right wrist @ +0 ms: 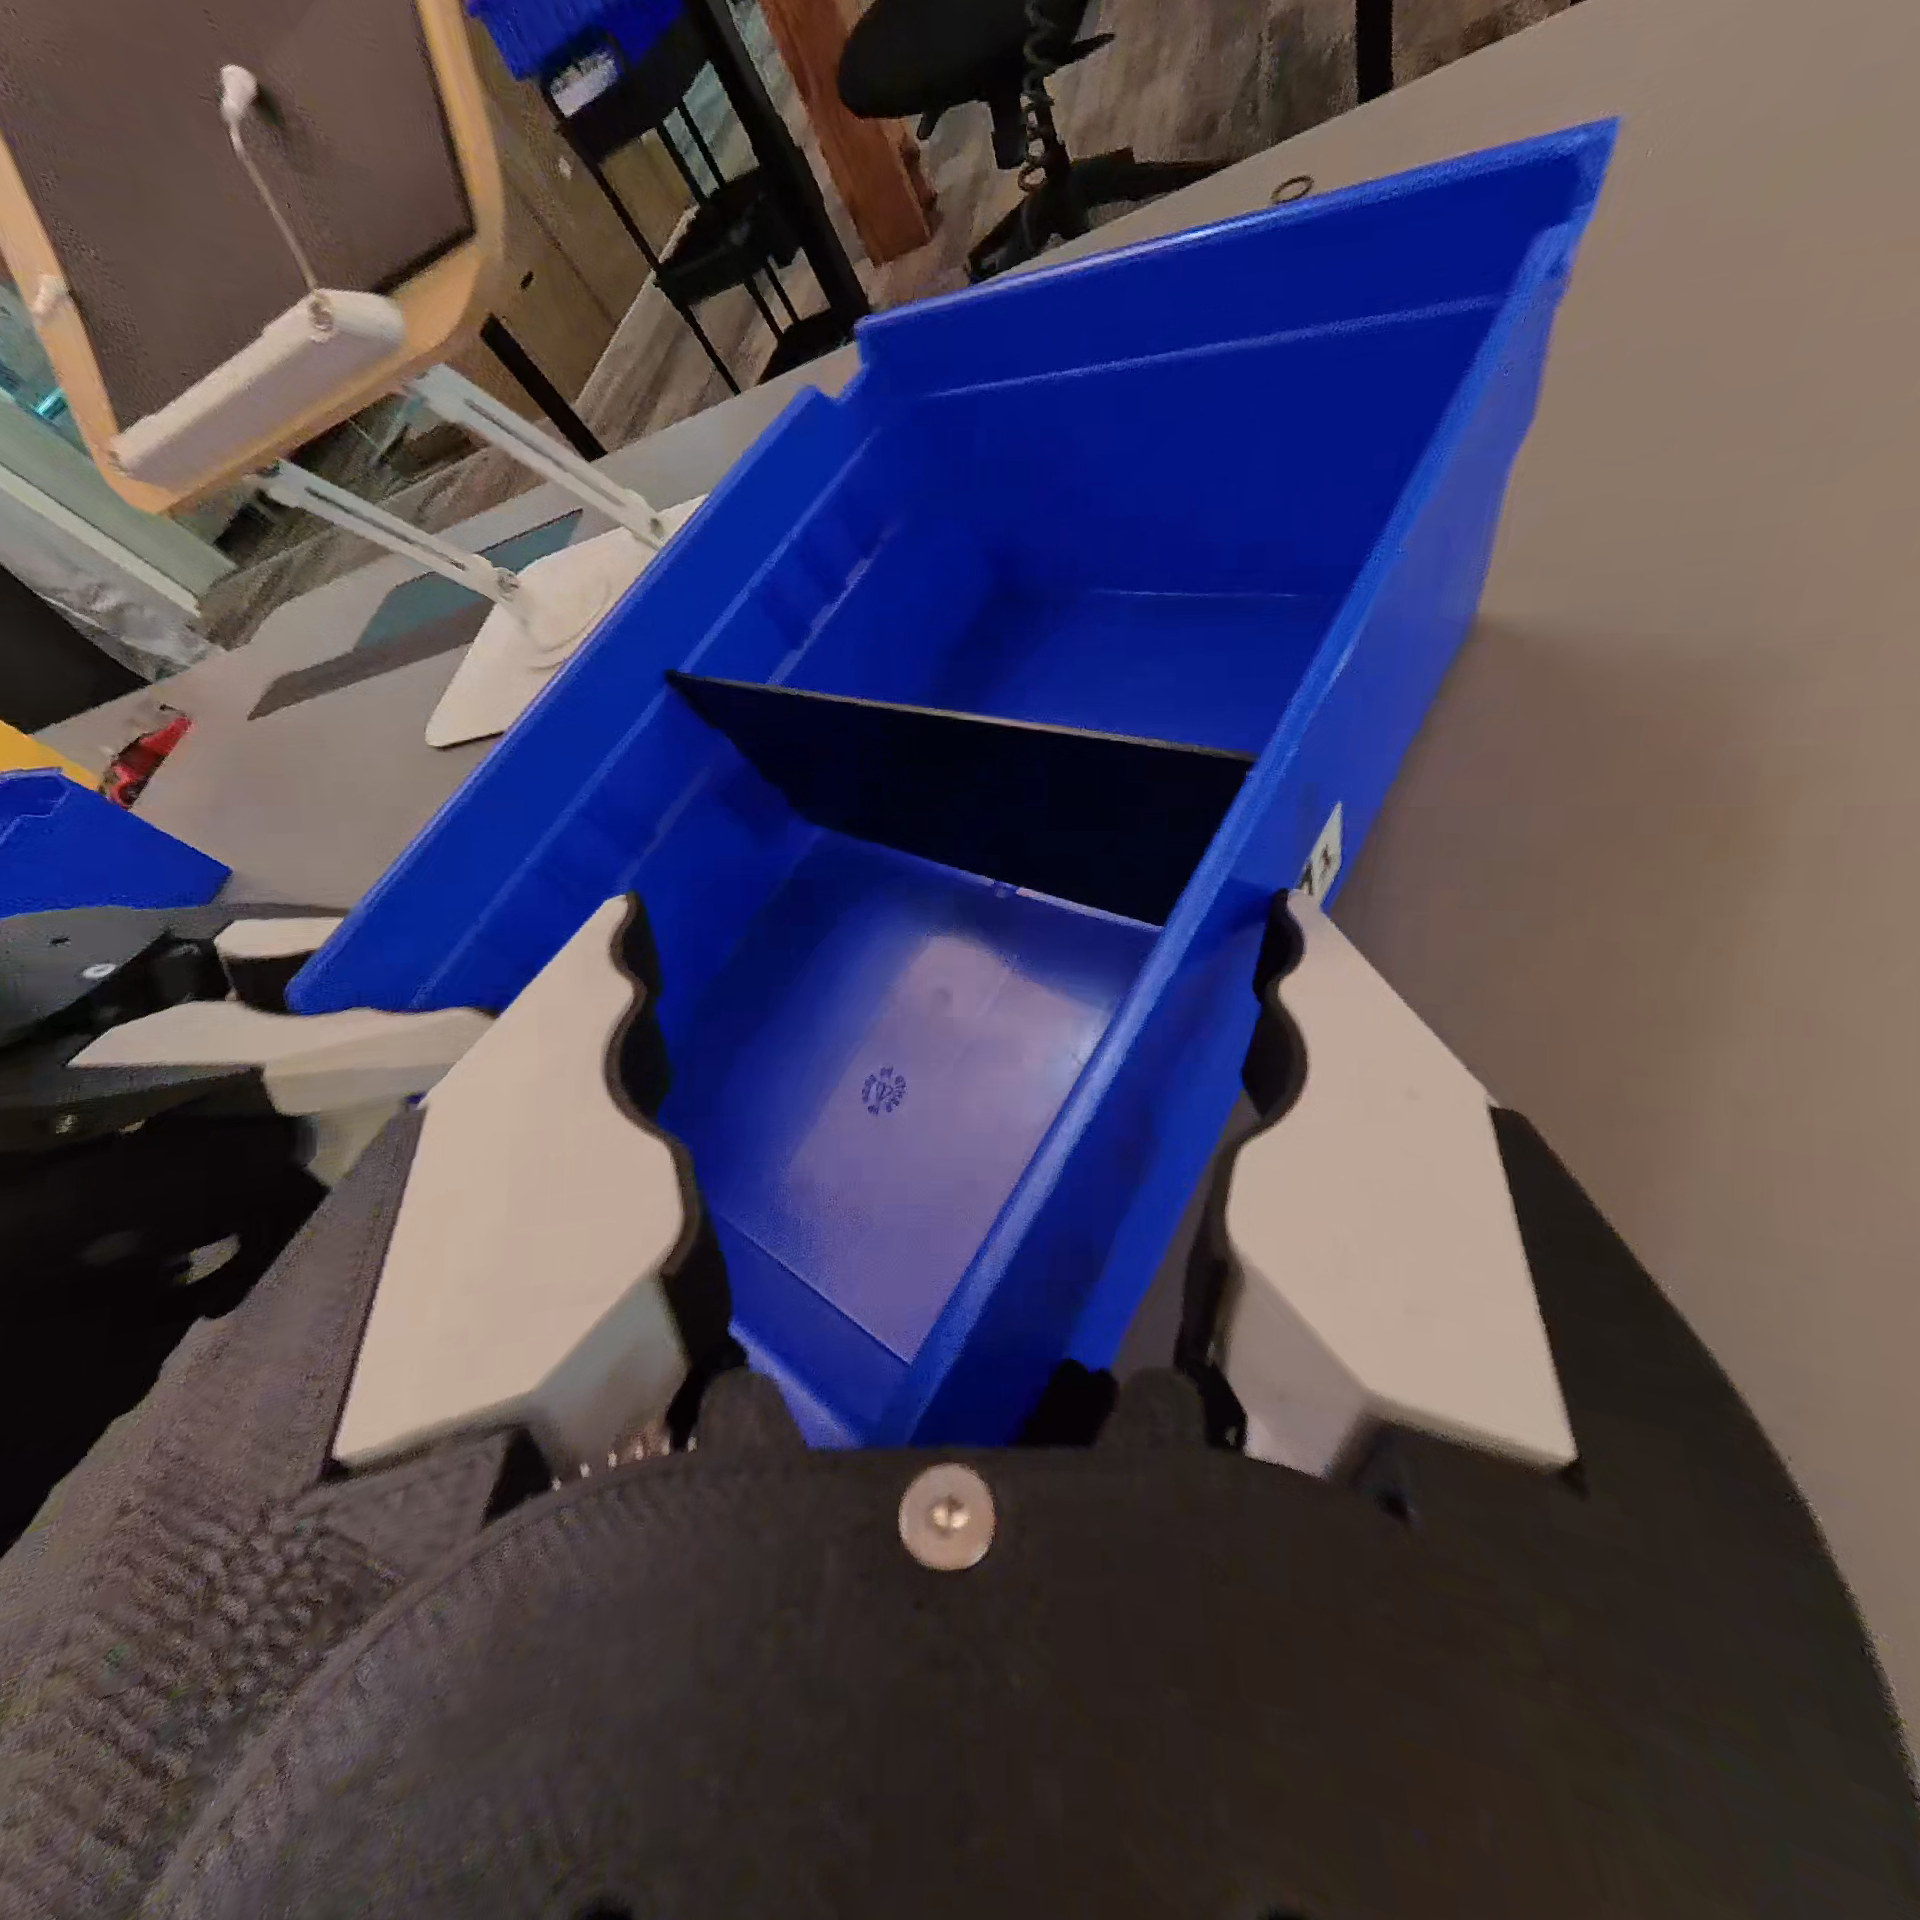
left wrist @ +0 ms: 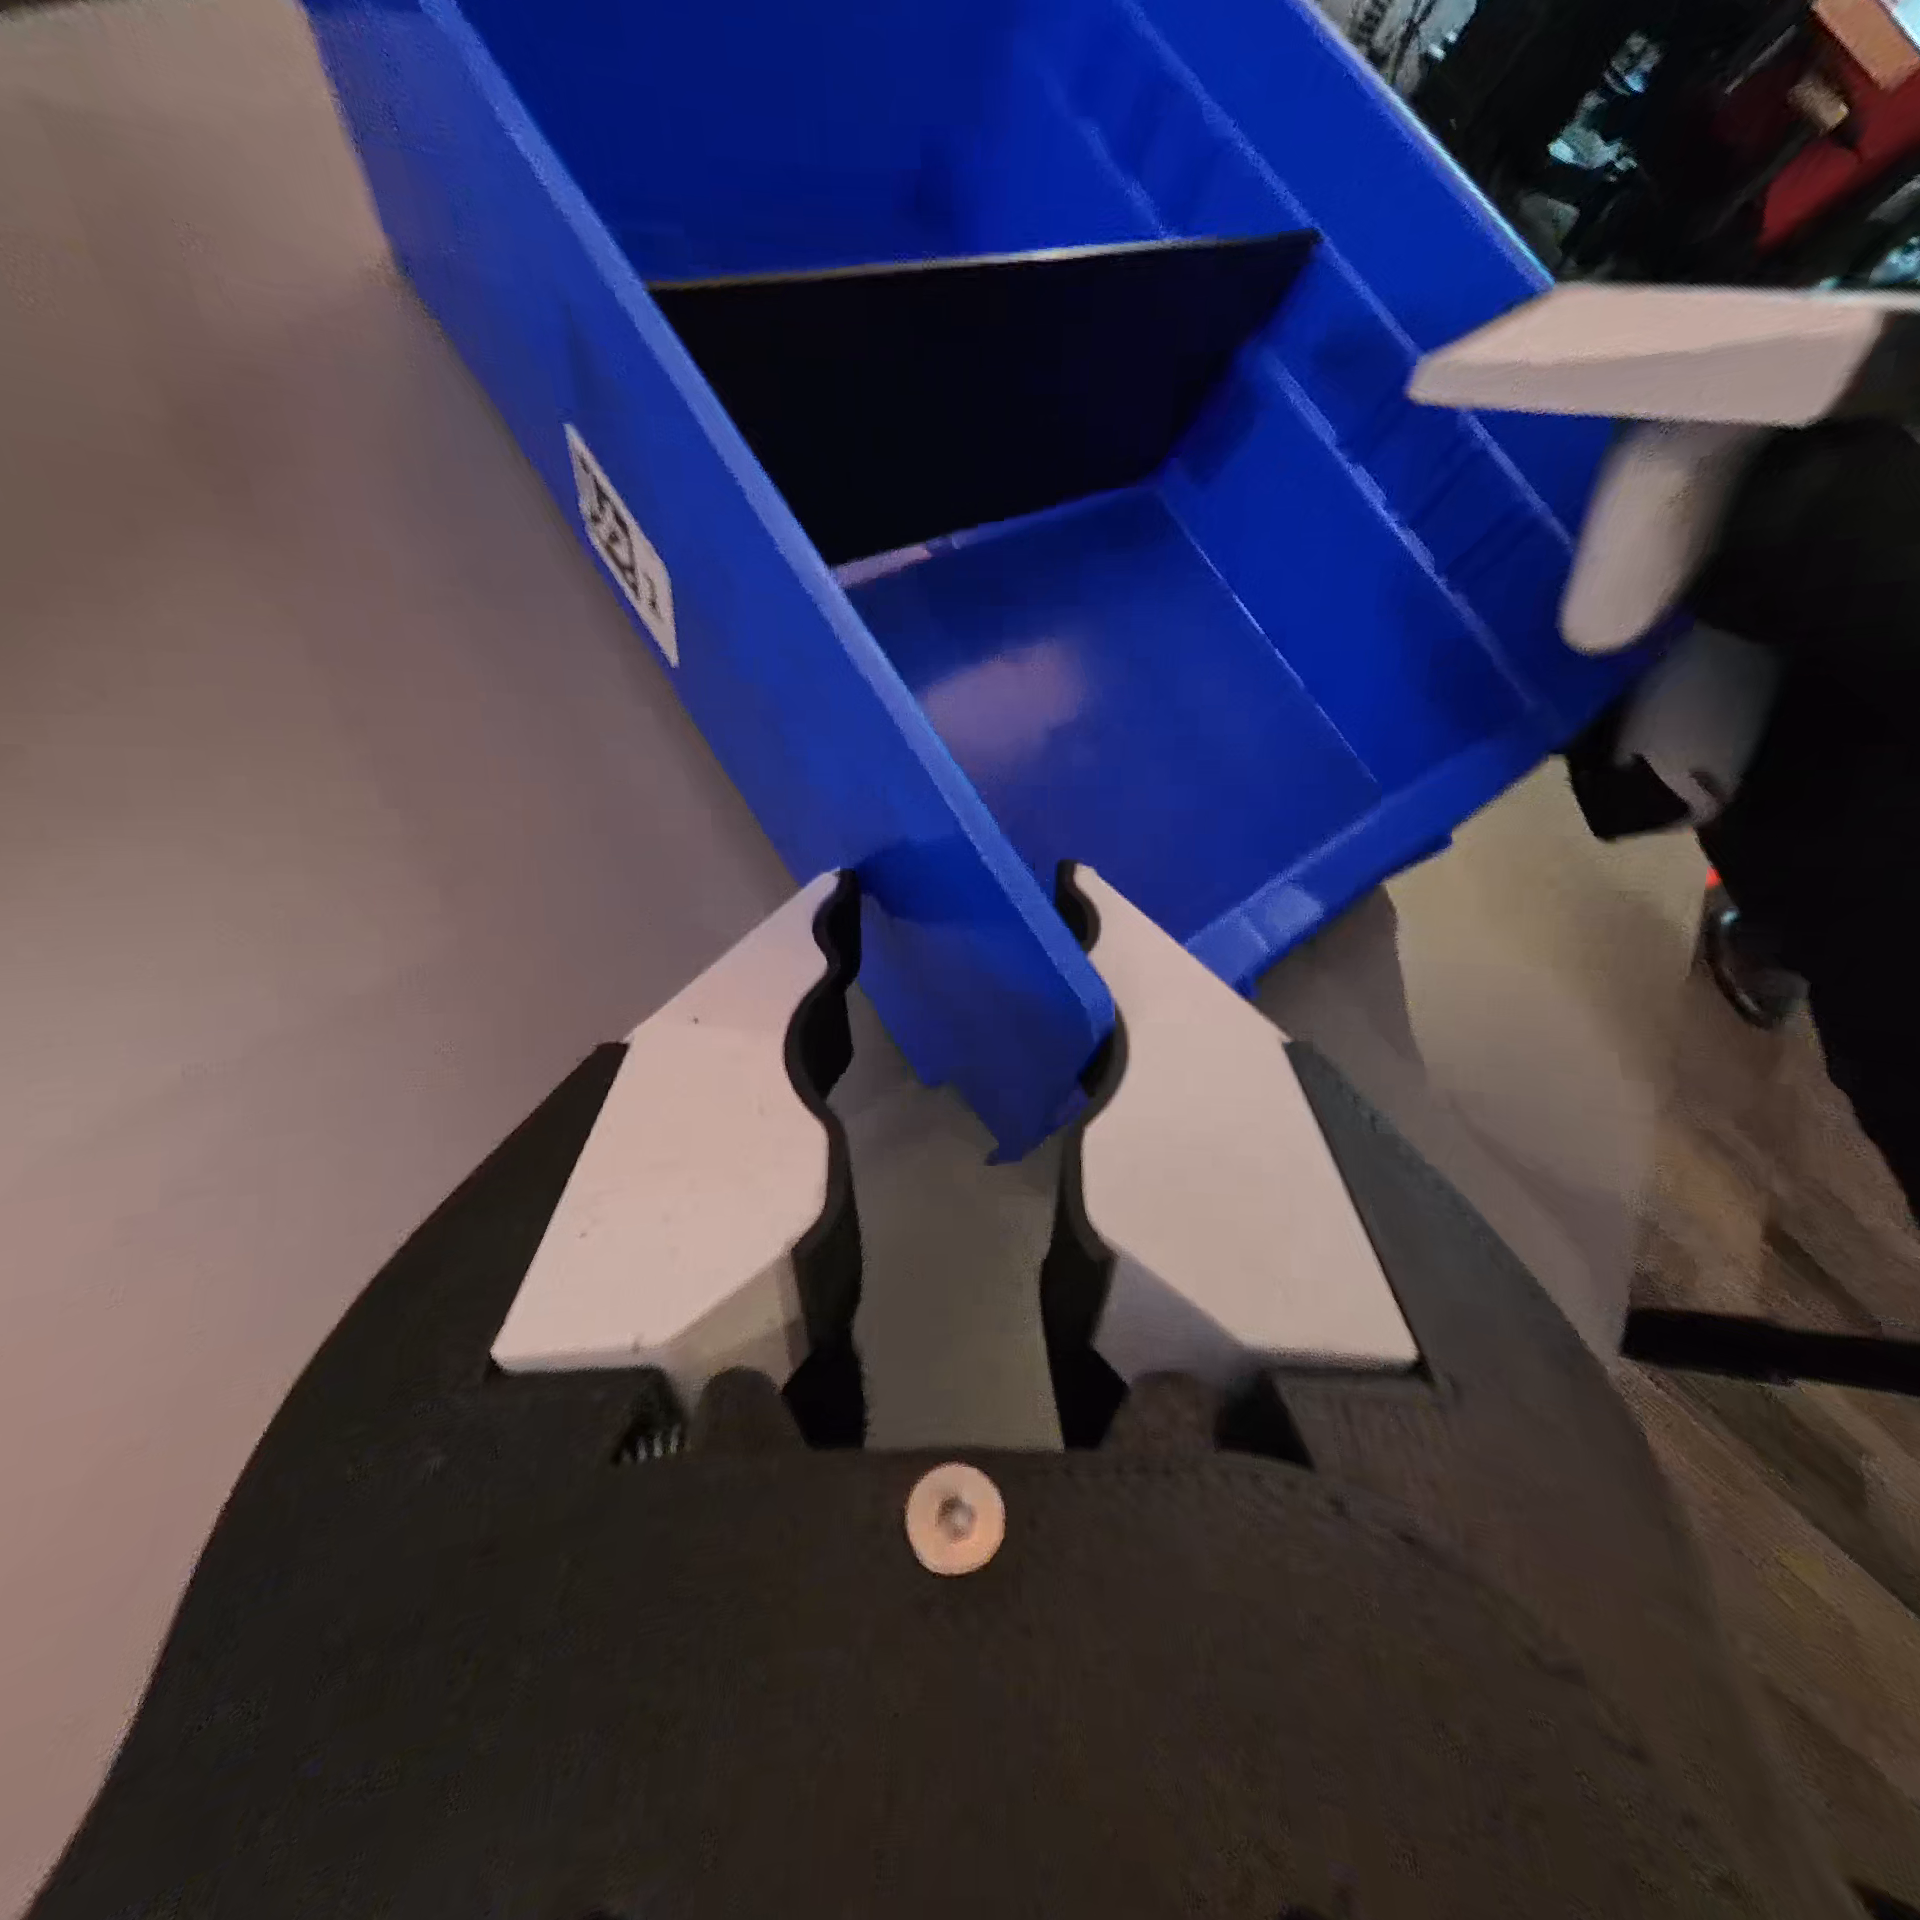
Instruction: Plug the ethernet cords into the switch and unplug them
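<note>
Left gripper [left wrist: 961, 883], pale wedge fingers with wavy black pads, is clenched on the near left corner wall of the glossy blue plastic bin [left wrist: 727, 499] at frame centre. Right gripper [right wrist: 956, 914], jaws spread wide and grasping nothing, straddles the bin's [right wrist: 1351, 644] near right wall; a flat black divider [right wrist: 987, 800] splits the empty bin. No cords or switch visible; white lamp [right wrist: 312, 384] upper left on the matte grey table [right wrist: 1714, 727].
</note>
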A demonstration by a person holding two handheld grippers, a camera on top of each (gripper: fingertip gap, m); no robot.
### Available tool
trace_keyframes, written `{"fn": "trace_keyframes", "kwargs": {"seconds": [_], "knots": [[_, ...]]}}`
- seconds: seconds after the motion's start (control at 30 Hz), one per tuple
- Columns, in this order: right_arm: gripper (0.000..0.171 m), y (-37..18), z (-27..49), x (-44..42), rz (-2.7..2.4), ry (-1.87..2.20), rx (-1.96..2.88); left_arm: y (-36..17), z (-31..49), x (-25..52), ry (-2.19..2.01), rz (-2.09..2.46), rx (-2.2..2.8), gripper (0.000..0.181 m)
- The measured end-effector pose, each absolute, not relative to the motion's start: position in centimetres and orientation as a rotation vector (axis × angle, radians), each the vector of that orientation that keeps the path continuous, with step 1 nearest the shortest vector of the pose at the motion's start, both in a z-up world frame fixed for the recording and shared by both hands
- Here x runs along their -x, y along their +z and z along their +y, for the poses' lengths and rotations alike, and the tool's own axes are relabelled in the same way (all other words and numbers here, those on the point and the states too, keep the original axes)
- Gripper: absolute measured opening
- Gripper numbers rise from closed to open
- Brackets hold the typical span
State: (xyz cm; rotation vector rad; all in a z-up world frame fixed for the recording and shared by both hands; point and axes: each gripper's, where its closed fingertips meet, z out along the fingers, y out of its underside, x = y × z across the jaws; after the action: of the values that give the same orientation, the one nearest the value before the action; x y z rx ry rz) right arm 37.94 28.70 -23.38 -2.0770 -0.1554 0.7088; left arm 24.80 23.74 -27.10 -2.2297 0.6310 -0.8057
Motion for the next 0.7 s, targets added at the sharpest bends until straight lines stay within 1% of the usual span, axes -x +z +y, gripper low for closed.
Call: {"fn": "trace_keyframes", "kwargs": {"seconds": [0.1, 0.2, 0.4, 0.53, 0.57, 0.63, 0.7], "knots": [[0.1, -23.1, 31.1, -40.1, -0.147, 0.751, 2.072, -27.5, 23.5, -27.1, -0.837, 0.659, 2.245, 0.042], [0.083, -23.1, 33.4, -41.9, -0.194, 0.776, 2.068, -27.9, 23.7, -29.4, -0.9, 0.651, 2.266, 0.05], [0.075, -24.3, 37.3, -43.8, -0.291, 0.856, 2.057, -27.2, 25.2, -32.3, -1.029, 0.571, 2.252, 0.065], [0.078, -24.9, 38.4, -43.9, -0.33, 0.871, 2.038, -26.6, 25.0, -32.4, -1.168, 0.545, 2.25, 0.066], [0.081, -24.5, 38.6, -44.2, -0.311, 0.862, 2.02, -26.3, 24.6, -32.1, -1.223, 0.524, 2.253, 0.072], [0.089, -23.4, 39.1, -45.5, -0.283, 0.755, 1.981, -24.8, 22.9, -31.1, -1.328, 0.522, 2.23, 0.07], [0.1, -21.6, 39.0, -47.2, -0.282, 0.572, 1.938, -22.3, 19.9, -28.9, -1.421, 0.575, 2.195, 0.069]]}}
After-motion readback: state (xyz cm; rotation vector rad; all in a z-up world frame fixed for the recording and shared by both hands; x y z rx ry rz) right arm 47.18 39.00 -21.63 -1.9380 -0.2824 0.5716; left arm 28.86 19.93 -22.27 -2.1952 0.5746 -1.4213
